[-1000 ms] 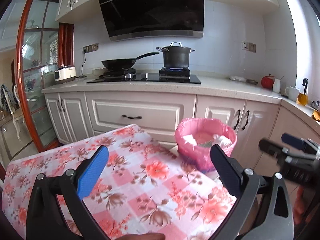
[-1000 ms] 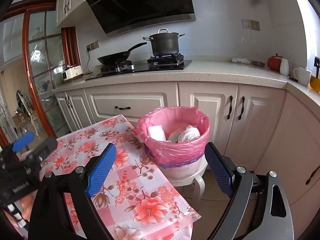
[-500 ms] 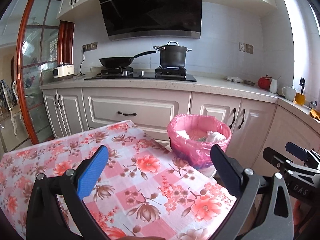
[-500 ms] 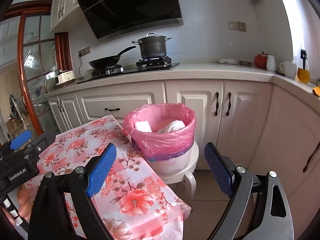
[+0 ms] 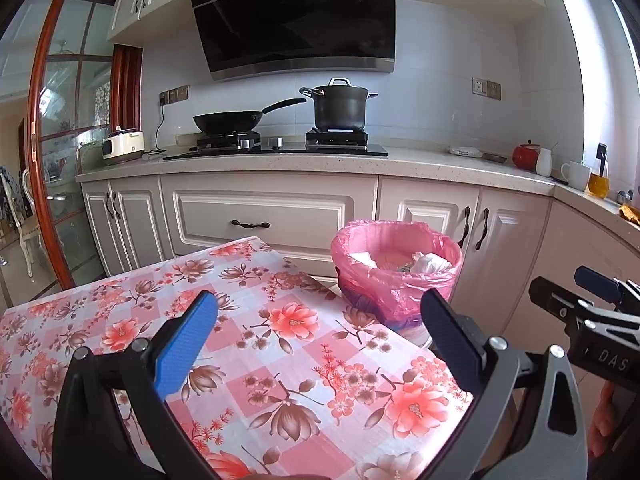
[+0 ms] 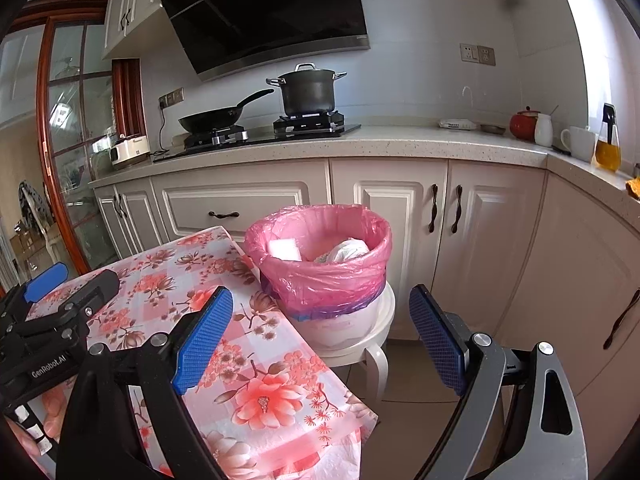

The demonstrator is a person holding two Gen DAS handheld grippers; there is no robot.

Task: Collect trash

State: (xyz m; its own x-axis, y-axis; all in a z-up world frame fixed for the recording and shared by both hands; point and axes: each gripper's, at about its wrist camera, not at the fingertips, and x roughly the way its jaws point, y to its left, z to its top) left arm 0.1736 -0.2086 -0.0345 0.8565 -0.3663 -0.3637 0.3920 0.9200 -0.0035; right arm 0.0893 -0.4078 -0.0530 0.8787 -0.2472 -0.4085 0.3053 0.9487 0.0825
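A bin lined with a pink bag (image 5: 396, 276) (image 6: 320, 264) stands on a white stool (image 6: 360, 344) at the table's far right corner. Inside lie a white block (image 6: 285, 249) and crumpled white trash (image 6: 346, 250) (image 5: 430, 262). My left gripper (image 5: 318, 340) is open and empty above the floral tablecloth (image 5: 260, 340), short of the bin. My right gripper (image 6: 320, 336) is open and empty, just in front of the bin and stool. Each gripper shows at the edge of the other's view.
White kitchen cabinets (image 6: 400, 208) and a countertop (image 5: 400, 164) run behind the bin, with a wok (image 5: 228, 120) and a pot (image 5: 340, 106) on the stove. Cups and a red pot (image 6: 524, 124) stand at the right. The table edge (image 6: 304, 340) drops off beside the stool.
Both grippers have drawn back from the bin and risen a little; the bin looks smaller and farther. Both stay open and empty.
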